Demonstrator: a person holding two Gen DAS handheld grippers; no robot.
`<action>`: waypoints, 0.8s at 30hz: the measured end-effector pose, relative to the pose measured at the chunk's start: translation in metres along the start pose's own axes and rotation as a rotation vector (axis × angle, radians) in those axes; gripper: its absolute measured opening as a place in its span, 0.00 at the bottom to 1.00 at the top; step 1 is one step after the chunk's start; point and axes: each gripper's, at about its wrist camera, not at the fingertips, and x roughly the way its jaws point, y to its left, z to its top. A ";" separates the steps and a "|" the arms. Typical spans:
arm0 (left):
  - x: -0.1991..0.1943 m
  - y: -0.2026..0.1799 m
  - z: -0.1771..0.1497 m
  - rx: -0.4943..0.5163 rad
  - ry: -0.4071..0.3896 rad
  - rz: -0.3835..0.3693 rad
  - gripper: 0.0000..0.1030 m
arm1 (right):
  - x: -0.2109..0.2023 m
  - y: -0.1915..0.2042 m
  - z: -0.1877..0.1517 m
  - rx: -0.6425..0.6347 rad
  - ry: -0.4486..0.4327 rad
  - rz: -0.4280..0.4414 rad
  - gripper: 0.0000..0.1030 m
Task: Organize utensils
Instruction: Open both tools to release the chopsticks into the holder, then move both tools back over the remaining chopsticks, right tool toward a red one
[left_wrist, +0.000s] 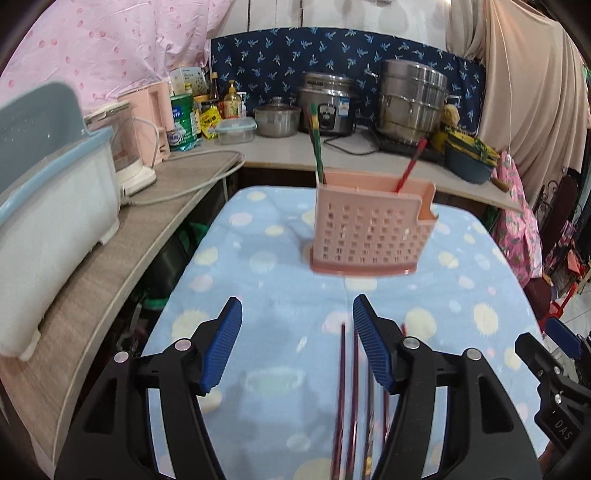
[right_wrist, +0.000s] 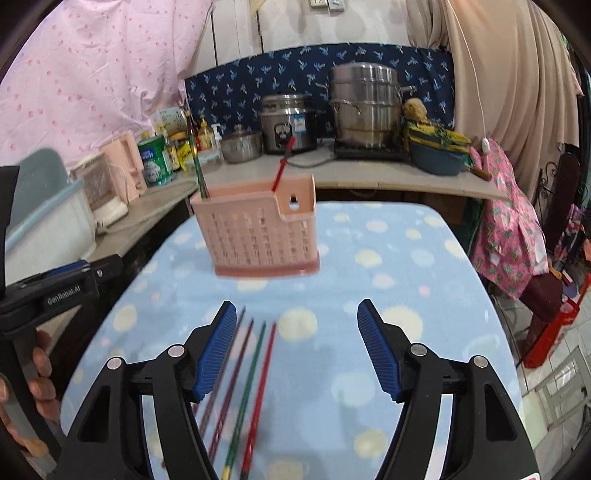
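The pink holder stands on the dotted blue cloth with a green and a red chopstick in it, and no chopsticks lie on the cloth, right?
Not quite. Chopsticks do lie on the cloth, as the right wrist view shows. The rest holds: the pink holder contains one green chopstick and one red chopstick.

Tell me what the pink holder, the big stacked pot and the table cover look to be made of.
Pink holder: moulded plastic, matte, judging by its uniform colour and punched square holes. Big stacked pot: stainless steel by its look, bright with streaky reflections. Table cover: soft fleece-like fabric, probably; dull, no shine, printed pastel dots with fuzzy edges.
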 end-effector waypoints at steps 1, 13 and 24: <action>-0.001 0.000 -0.008 0.001 0.005 0.006 0.58 | -0.001 0.000 -0.009 0.002 0.011 -0.004 0.64; 0.000 0.005 -0.090 -0.005 0.122 -0.005 0.58 | -0.008 0.009 -0.089 -0.014 0.114 -0.022 0.64; 0.003 0.008 -0.131 0.001 0.193 -0.009 0.58 | 0.001 0.025 -0.127 -0.024 0.181 0.004 0.56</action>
